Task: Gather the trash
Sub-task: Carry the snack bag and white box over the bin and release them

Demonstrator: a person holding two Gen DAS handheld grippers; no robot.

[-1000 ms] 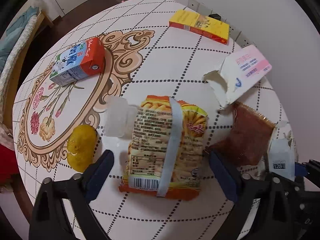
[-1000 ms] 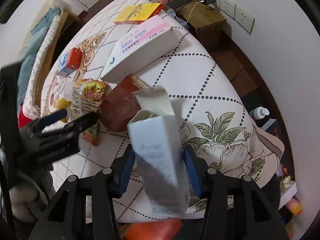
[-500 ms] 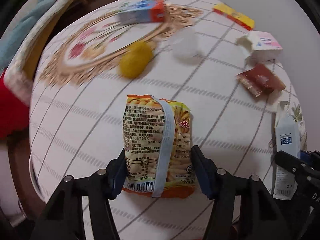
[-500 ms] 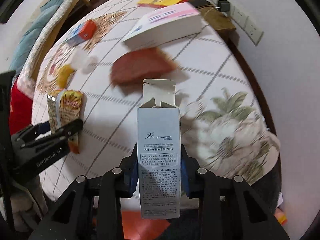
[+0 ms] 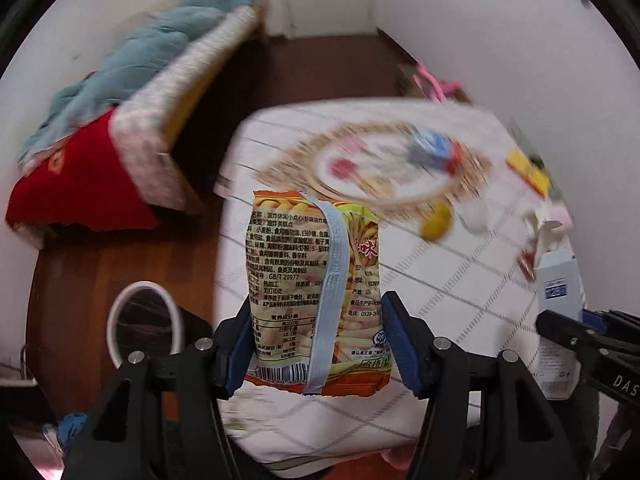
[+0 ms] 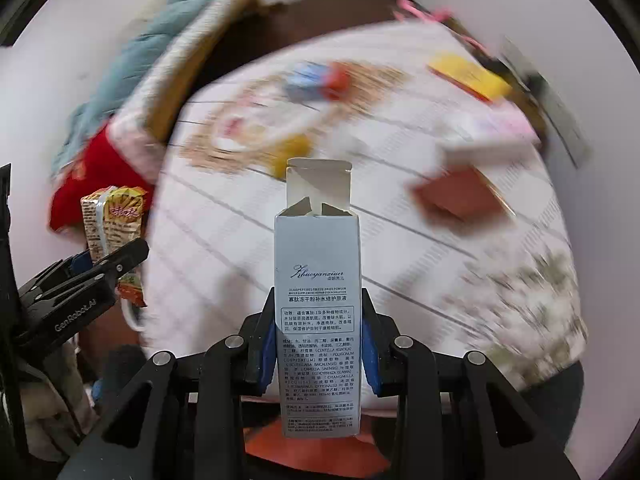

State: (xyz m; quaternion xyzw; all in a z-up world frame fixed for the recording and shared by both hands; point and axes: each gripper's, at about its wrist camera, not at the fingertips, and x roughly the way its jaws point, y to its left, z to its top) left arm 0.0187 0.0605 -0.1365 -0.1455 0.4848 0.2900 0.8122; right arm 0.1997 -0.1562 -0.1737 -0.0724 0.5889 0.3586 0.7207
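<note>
My left gripper (image 5: pixel 316 344) is shut on an orange snack bag (image 5: pixel 316 280) and holds it in the air off the table's near edge. My right gripper (image 6: pixel 318 344) is shut on a tall grey-white carton (image 6: pixel 318 300) with its top flap open, also lifted clear of the table. The carton (image 5: pixel 558 292) shows at the right in the left wrist view, and the snack bag (image 6: pixel 114 224) at the left in the right wrist view. A white-rimmed bin (image 5: pixel 144 328) stands on the floor, below and left of the snack bag.
On the table (image 5: pixel 460 280) lie a blue and red milk carton (image 5: pixel 434 152), a yellow peel (image 5: pixel 436 224), a yellow box (image 5: pixel 528 174), a brown wrapper (image 6: pixel 460 196) and a pink-white box (image 6: pixel 492 136). A bed with a blue blanket (image 5: pixel 132 68) stands at the left.
Both grippers have lifted their items and pulled back from the table toward its near-left edge. The views tilted up, so the floor, bin and bed now show.
</note>
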